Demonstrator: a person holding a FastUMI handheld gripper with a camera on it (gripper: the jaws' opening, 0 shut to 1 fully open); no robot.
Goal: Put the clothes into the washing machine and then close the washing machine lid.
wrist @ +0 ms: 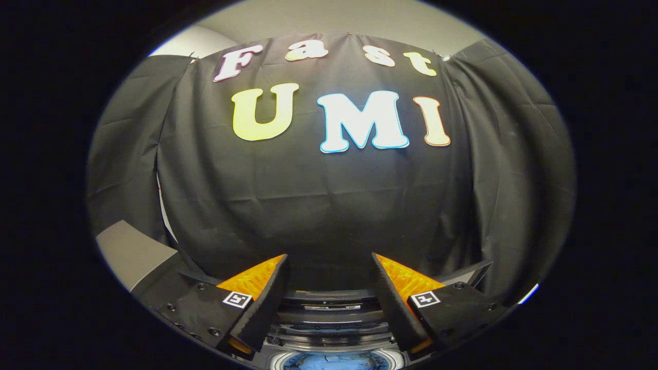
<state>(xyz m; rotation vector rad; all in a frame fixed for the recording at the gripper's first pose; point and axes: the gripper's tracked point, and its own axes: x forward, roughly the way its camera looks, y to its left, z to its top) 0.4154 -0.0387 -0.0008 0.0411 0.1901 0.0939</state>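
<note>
You are holding the gripper (329, 267) with its fingers (259, 300) spread wide apart, gripping nothing. Low between them, the washing machine (329, 321) is showing its dark top and curved rim, with the round drum opening facing upward toward you. Inside that opening something blue, likely the clothes (334, 361), is lying; its shape and long axis are too cut off for you to tell. Beyond the fingers, the black cloth wall (318, 200) is hanging in folds, with side curtains flanking it. A pale ceiling (339, 18) is showing above the cloth, and a grey panel (131, 252) is standing near the left finger.
</note>
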